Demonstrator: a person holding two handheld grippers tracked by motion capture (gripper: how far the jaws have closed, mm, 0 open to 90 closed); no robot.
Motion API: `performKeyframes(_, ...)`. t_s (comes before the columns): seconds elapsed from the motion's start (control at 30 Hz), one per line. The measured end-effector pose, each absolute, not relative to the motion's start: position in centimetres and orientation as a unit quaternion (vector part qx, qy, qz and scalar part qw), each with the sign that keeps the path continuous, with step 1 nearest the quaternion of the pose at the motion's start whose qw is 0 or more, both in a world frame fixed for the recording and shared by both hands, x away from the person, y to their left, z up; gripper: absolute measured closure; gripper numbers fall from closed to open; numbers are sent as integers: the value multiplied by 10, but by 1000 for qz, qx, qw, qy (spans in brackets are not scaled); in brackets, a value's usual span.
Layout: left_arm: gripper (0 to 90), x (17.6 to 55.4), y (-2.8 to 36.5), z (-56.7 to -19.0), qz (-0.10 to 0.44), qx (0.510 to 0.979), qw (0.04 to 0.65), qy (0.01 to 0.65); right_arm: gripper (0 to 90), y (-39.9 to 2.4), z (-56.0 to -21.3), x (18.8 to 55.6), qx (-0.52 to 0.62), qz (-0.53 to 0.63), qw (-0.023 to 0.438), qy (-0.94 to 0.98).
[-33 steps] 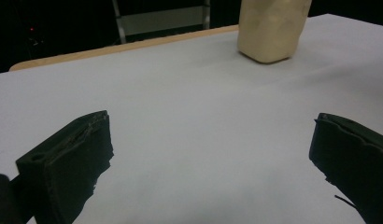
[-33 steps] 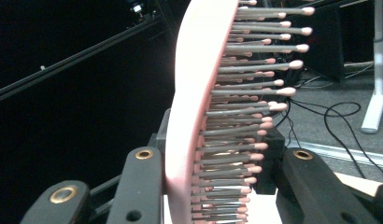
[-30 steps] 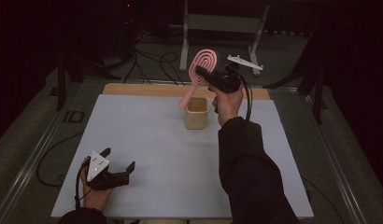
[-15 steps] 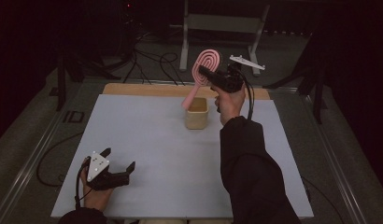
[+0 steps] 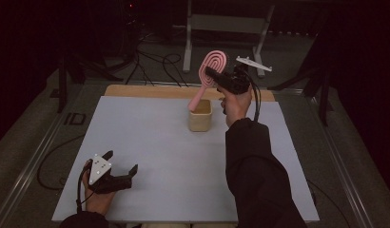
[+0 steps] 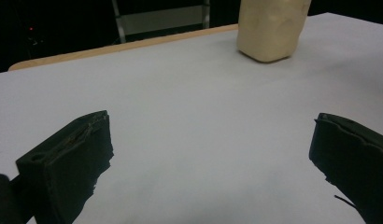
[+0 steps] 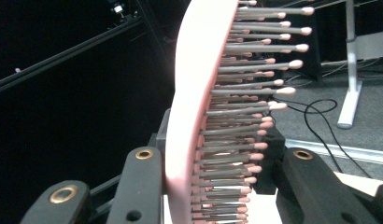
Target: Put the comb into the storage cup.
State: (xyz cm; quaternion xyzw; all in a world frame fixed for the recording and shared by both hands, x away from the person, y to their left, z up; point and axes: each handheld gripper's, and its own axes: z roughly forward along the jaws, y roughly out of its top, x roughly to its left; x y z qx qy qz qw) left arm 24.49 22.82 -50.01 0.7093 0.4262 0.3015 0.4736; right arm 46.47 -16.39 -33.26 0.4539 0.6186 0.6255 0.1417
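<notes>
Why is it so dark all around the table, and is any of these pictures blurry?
High view: light falls on the white table alone, the floor and room behind sink into black. Right gripper view: the pink hairbrush sits so near that its lowest bristles smear, against a black background. Left gripper view: the beige cup is soft, the table evenly lit, without glare.

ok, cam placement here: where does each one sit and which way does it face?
High view: above the person's side, looking forward and down on the white table; both forearms and tools show.
Left gripper view: on the left tool, low over the table; open jaws.
Right gripper view: on the right tool, clamping the pink bristled hairbrush.
Shared: high and left views show the beige square cup.
</notes>
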Motion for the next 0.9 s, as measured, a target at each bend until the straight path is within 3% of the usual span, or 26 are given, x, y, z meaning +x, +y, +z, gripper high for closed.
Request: performKeyframes(0.9,0,245,228,-500,301,710,473,426,637,-175,-348,468,476,613,150,613)
